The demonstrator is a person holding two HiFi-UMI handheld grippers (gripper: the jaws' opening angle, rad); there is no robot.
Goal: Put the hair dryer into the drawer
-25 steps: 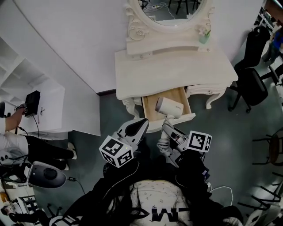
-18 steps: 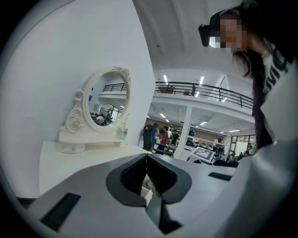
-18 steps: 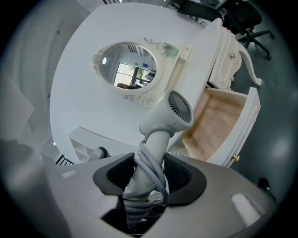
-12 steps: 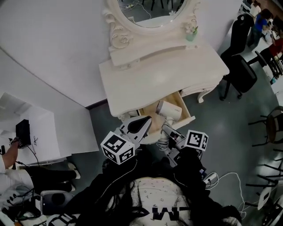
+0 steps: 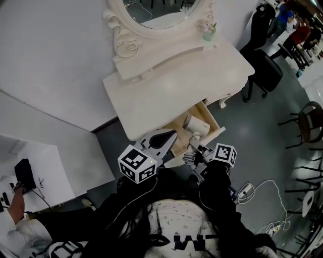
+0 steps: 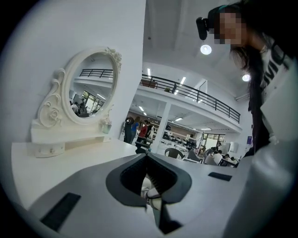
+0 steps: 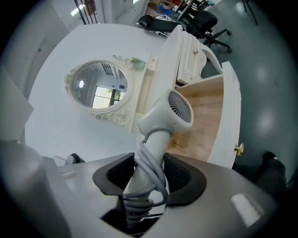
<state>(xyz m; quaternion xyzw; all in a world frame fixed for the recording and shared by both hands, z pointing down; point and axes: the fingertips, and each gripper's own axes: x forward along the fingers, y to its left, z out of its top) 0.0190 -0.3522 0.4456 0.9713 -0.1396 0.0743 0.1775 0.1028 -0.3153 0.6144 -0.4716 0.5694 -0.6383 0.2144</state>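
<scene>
The white hair dryer (image 7: 172,109) has its grey cord wound round the handle, and my right gripper (image 7: 149,165) is shut on that handle. In the head view the hair dryer (image 5: 196,126) hangs with its head over the open wooden drawer (image 5: 214,121) of the white vanity table (image 5: 171,85), with the right gripper (image 5: 194,148) just in front of the drawer's front panel (image 7: 230,116). My left gripper (image 5: 171,133) is shut and empty, pointing at the table edge left of the drawer. In its own view its jaws (image 6: 147,158) meet at the tips.
An oval mirror (image 5: 156,10) in a carved frame stands at the back of the table, with a small green cup (image 5: 208,33) on the shelf beside it. Black chairs (image 5: 265,70) stand to the right, and a white cable (image 5: 257,189) lies on the floor.
The right gripper has brought the hair dryer lower and further over the open drawer. The left gripper has moved in toward the table edge beside the drawer.
</scene>
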